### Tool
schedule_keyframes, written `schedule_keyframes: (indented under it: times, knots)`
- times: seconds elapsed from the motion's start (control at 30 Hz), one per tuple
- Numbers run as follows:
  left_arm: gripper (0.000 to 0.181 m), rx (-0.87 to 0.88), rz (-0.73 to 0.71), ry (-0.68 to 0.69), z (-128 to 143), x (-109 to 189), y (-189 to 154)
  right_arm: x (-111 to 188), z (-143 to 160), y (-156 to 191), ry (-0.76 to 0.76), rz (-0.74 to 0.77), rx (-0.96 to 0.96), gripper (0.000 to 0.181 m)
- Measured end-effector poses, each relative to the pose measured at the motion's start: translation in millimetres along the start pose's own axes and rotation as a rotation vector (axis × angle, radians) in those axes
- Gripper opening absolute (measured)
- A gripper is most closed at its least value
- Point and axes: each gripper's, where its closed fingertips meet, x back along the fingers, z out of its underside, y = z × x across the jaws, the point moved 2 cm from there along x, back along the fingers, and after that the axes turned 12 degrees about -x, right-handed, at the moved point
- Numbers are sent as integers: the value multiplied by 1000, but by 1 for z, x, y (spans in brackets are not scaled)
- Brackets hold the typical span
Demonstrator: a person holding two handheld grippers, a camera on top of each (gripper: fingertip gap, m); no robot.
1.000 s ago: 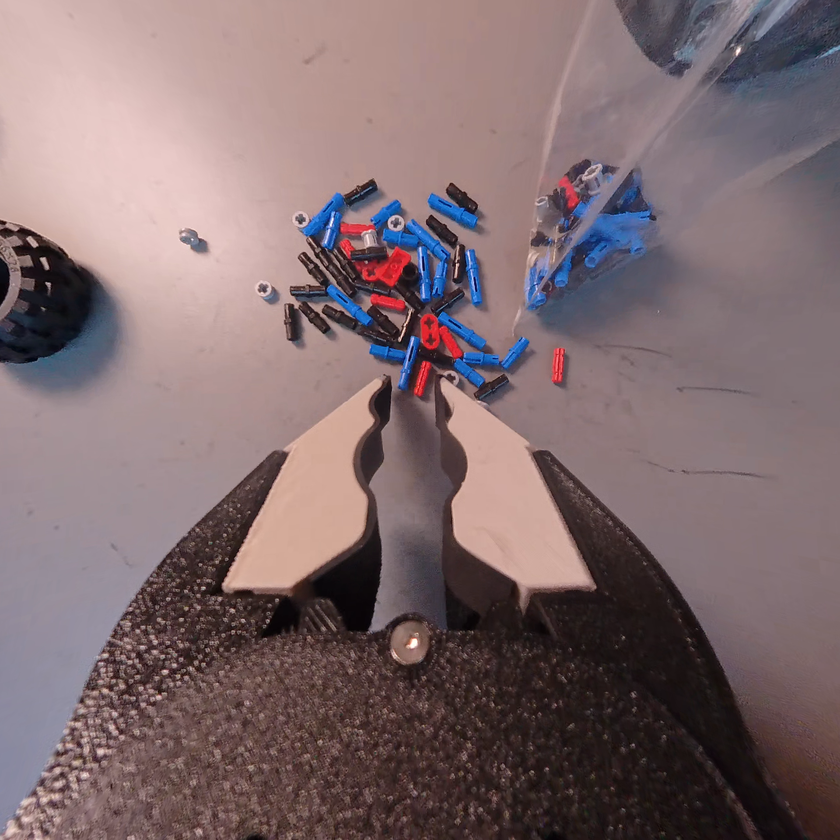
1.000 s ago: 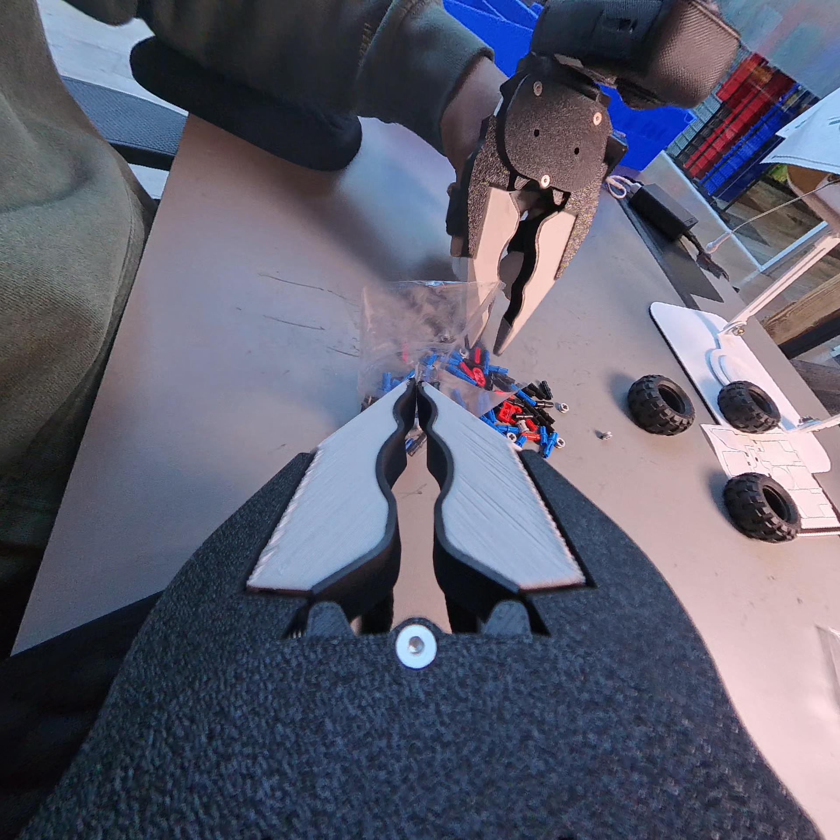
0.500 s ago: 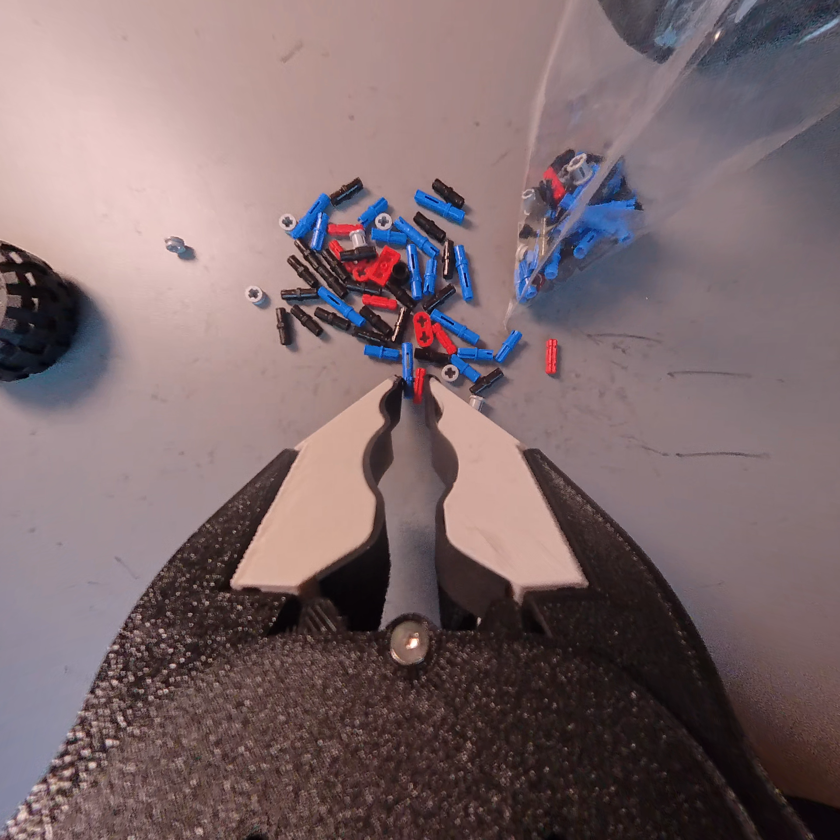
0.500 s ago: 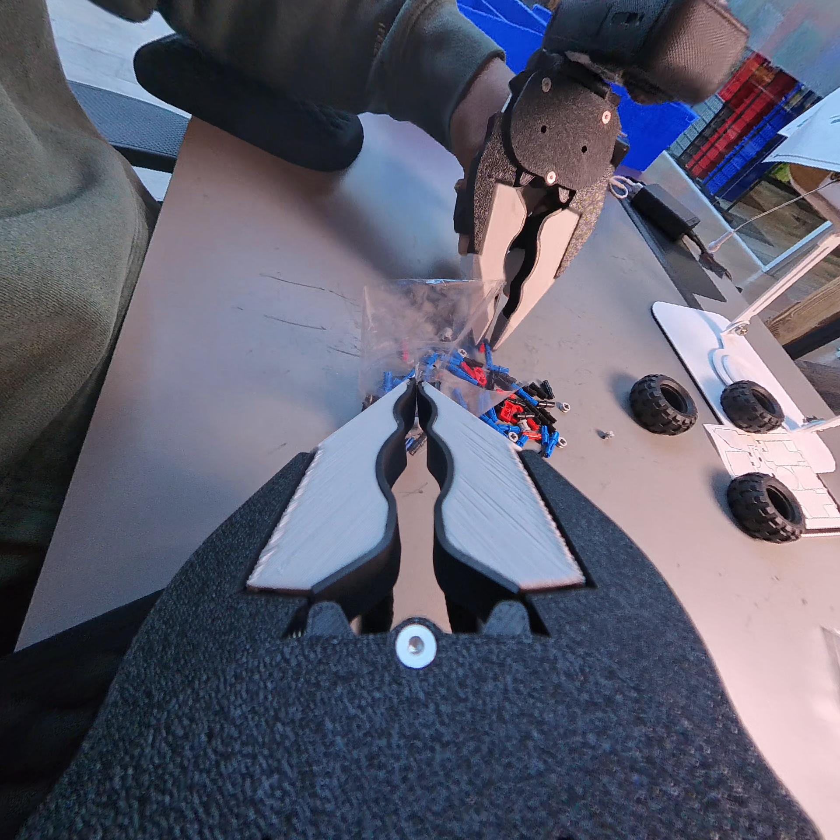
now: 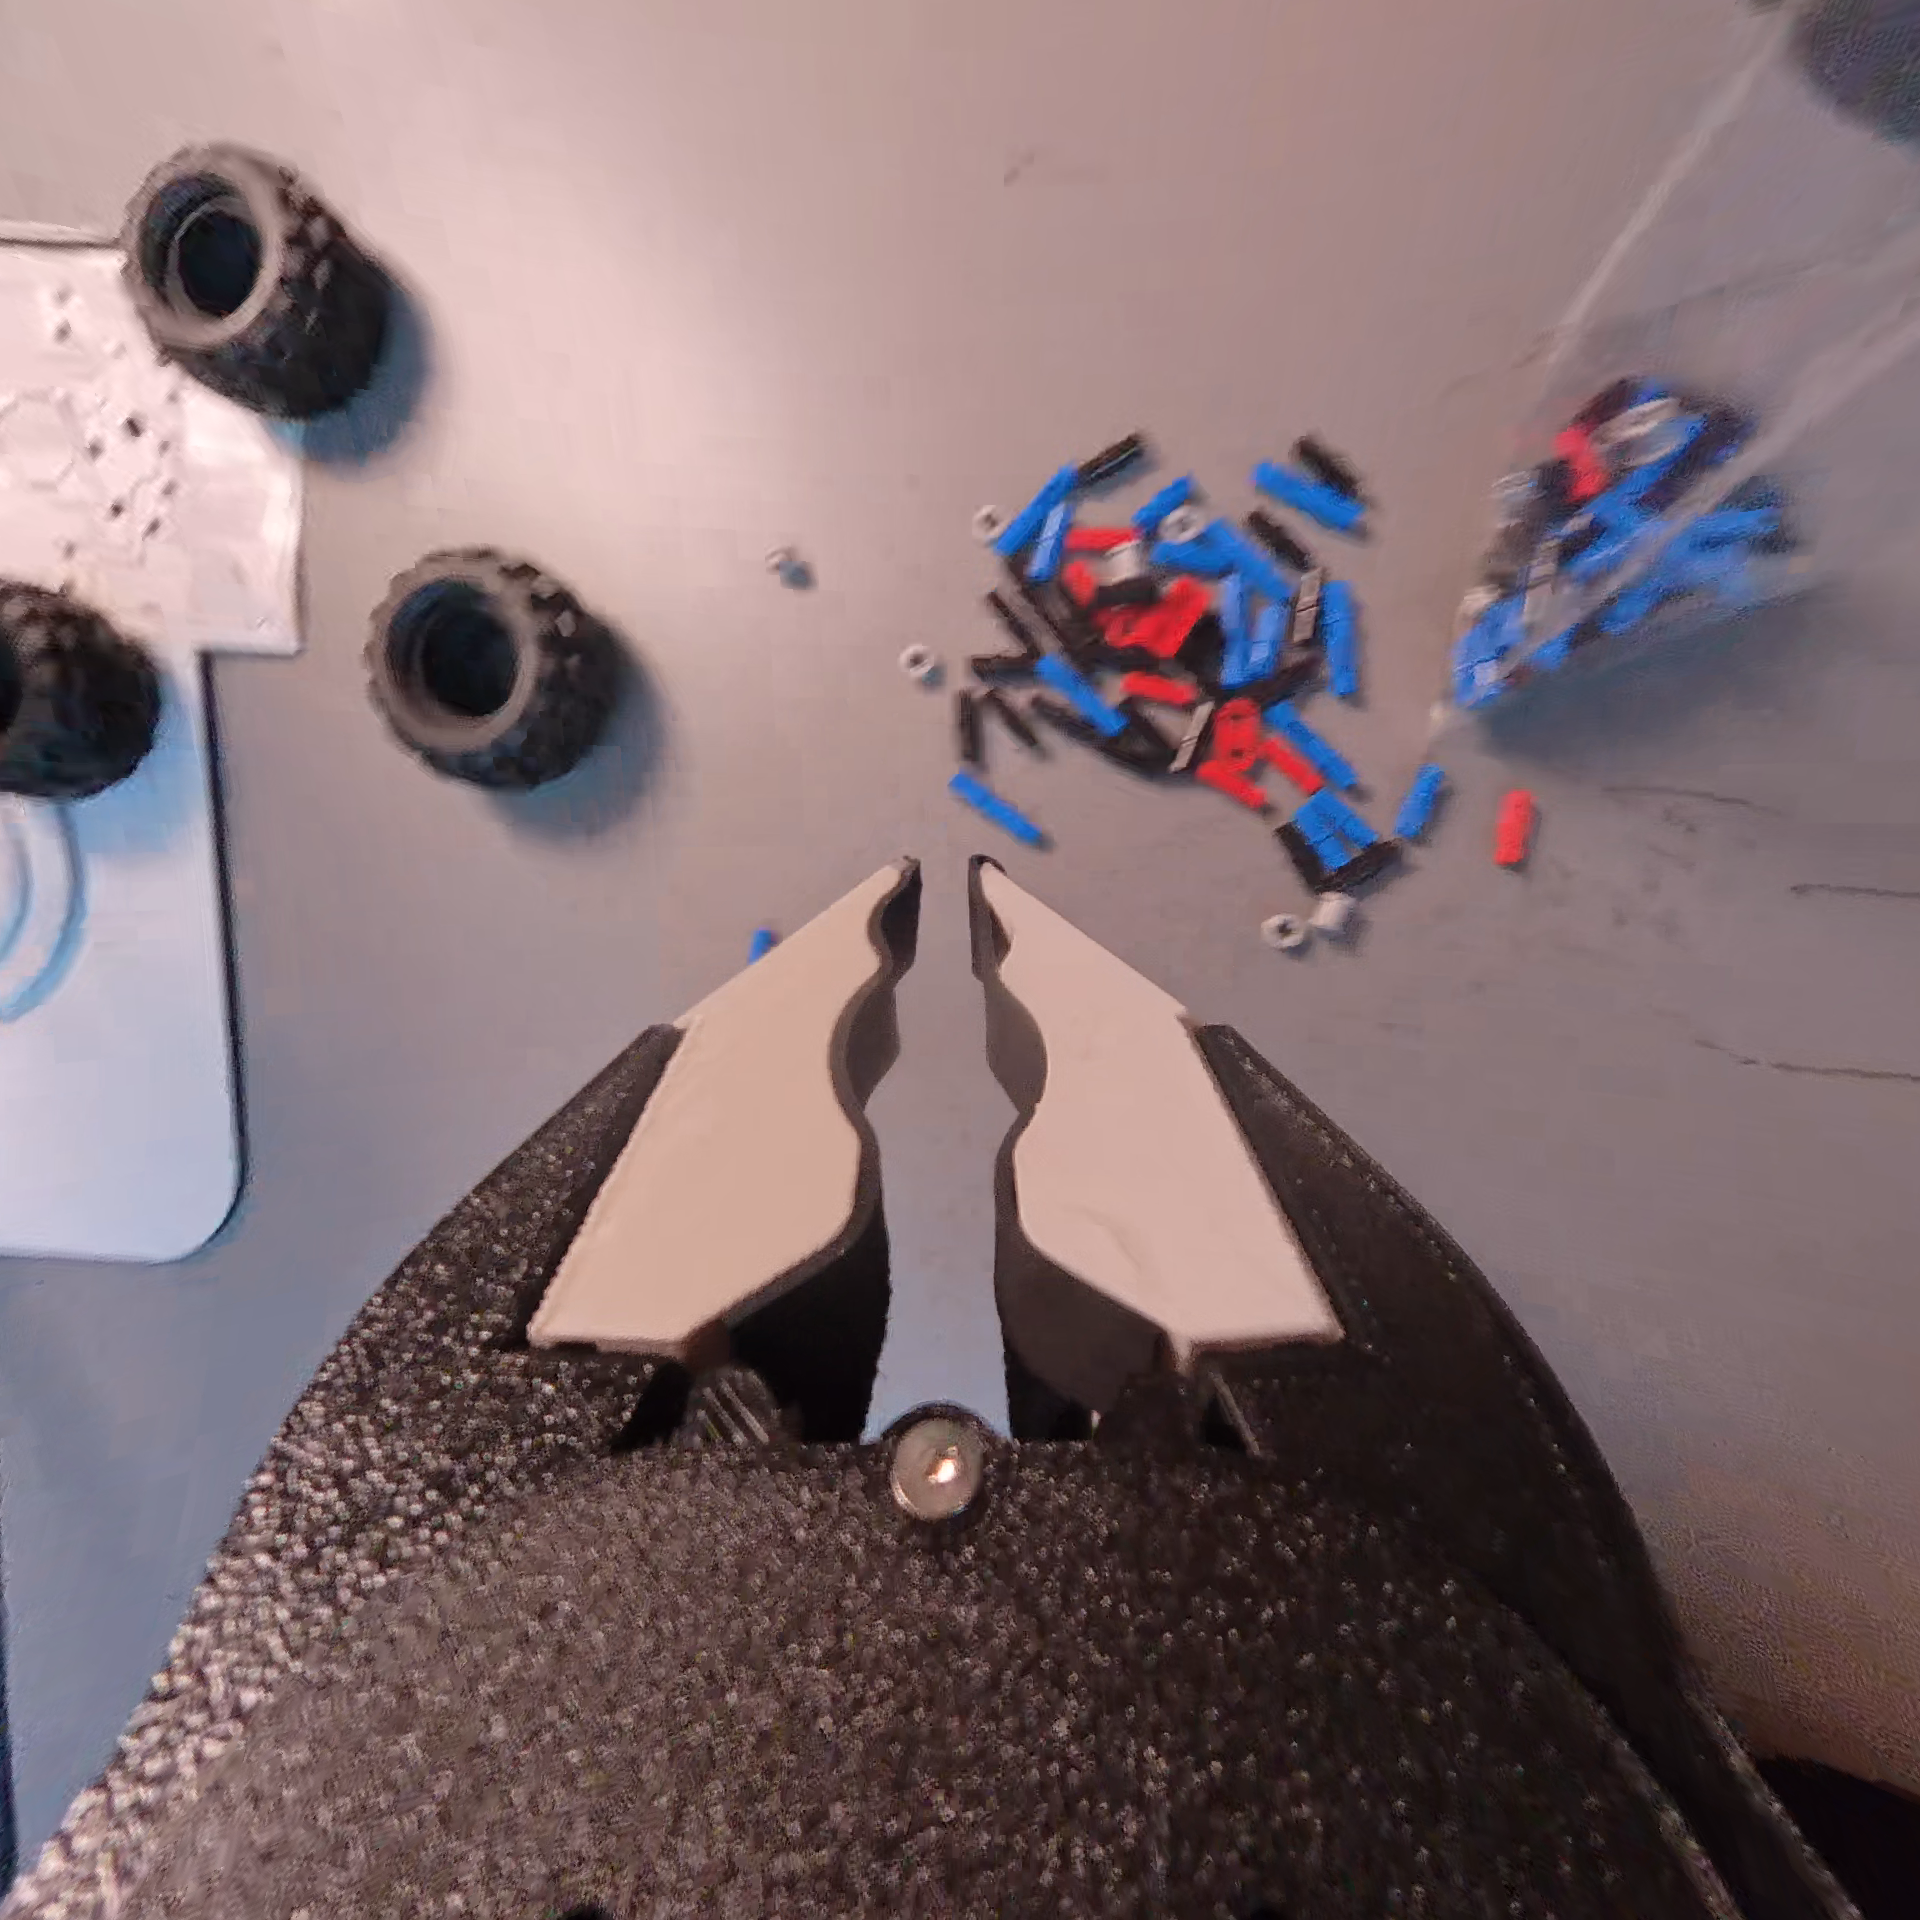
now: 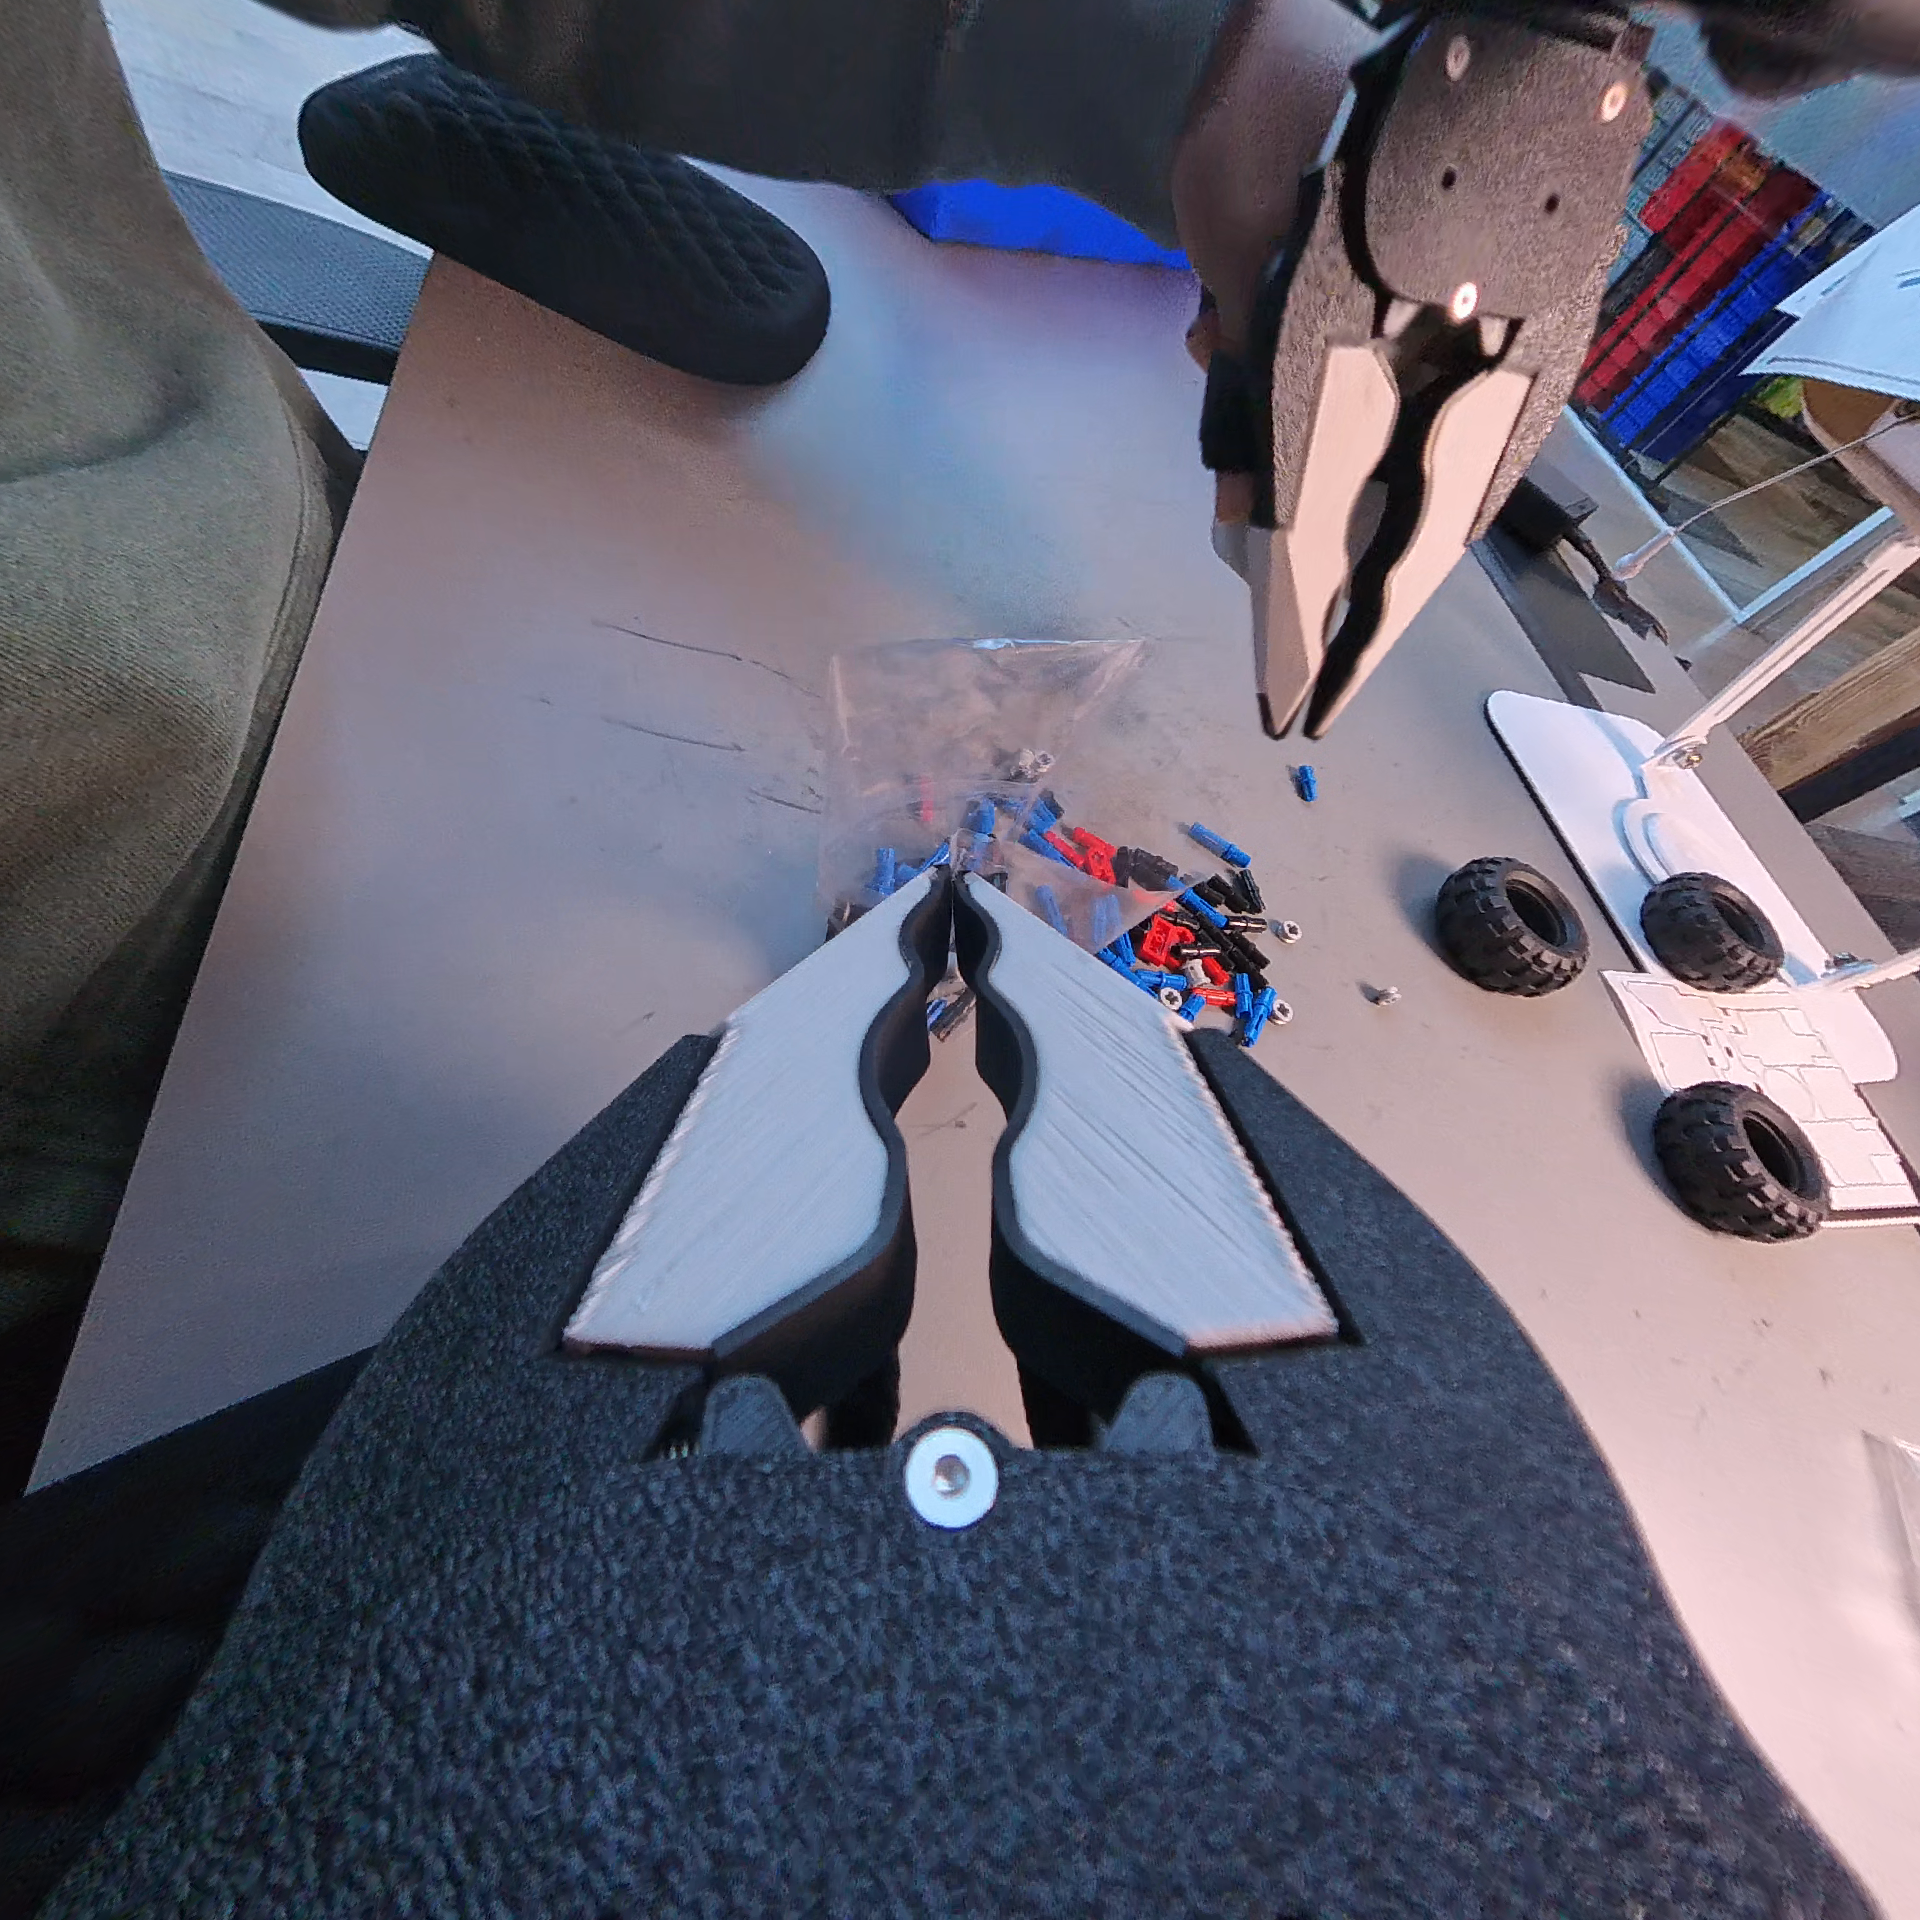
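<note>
A grey tabletop [image 6: 582, 810], scuffed with dark marks, is filling both views, with red and blue storage bins [image 6: 1704, 301] standing beyond its far edge. The right gripper [image 6: 953, 878] is pinching a clear plastic bag [image 6: 966, 717], its jaws pressed together on the film; a clump of small pins is sitting inside the bag just ahead of the tips. Spilling out to the right of those jaws is a loose pile of blue, black and red pins [image 6: 1174, 925], lying flat on the table. The left gripper [image 6: 1288, 727] is hanging above the table beyond the pile, empty, its jaws standing slightly apart with a narrow gap between the tips. One blue pin [image 6: 1306, 781] is lying alone just below those tips. In the left wrist view the left gripper [image 5: 943, 862] is pointing at bare table, the pile [image 5: 1174, 644] lying ahead and to the right of its jaws and the bag [image 5: 1621, 561] farther right. Three black toy tyres [image 5: 488, 665] are resting well to the left of its jaws, beside a white flat base [image 5: 114, 1039] and a white printed sheet [image 5: 135, 499]. A person's sleeve [image 6: 114, 582] is bordering the table.
</note>
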Motion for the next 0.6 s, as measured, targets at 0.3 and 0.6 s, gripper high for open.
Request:
schedule_keyframes:
  times: [0.3, 0.6]
  knots:
    - [31, 375, -48, -115, 79, 2, 49, 0, 1, 0, -2, -15, -11, 0]
    - [10, 205, 19, -144, 46, -30, 26, 1, 1, -1, -4, -8, -15, 0]
